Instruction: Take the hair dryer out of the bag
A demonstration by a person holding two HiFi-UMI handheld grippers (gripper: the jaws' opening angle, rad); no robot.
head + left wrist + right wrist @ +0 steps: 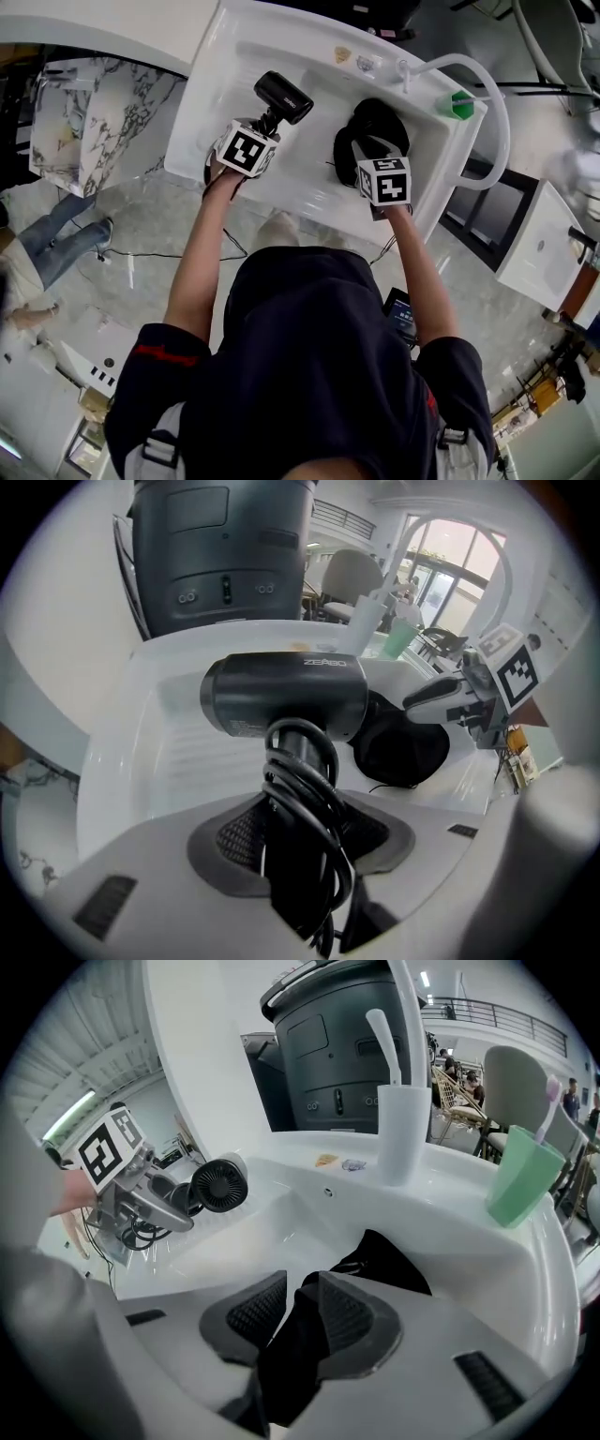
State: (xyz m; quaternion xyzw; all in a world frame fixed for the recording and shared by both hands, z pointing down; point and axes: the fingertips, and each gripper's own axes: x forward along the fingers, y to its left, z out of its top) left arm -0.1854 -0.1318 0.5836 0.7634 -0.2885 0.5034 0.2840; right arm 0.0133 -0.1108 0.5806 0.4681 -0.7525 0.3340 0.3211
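— Closest to us we have both arms stretched out over the white sink [309, 169]. What do we read at the left gripper [300, 841]?

— Its jaws are clamped on the handle of the hair dryer [286, 694], with the black cord [314, 799] coiled round that handle and pinched in with it. We see the barrel lying crosswise above the jaws, lifted over the left part of the basin.

— So the dryer is out of the bag?

— Yes. We see it clear of the bag [380, 120], to its left and not touching it. From the right gripper view we look straight at the round grille on one end of the barrel.

— And the right gripper [302, 1312]?

— Its jaws are nearly together, pinching a fold of the bag's black fabric. The rest of the bag slumps in the basin just past the jaws, a dark heap on the white.

— Further on?

— Along the far rim we find a white upright cylinder [403, 1133] and, to its right, a green cup [520, 1180] with a toothbrush [547, 1101] standing in it.

— Beyond the sink?

— A dark grey machine [347, 1054] rises behind the rim. Past that we only make out chairs and bright windows.
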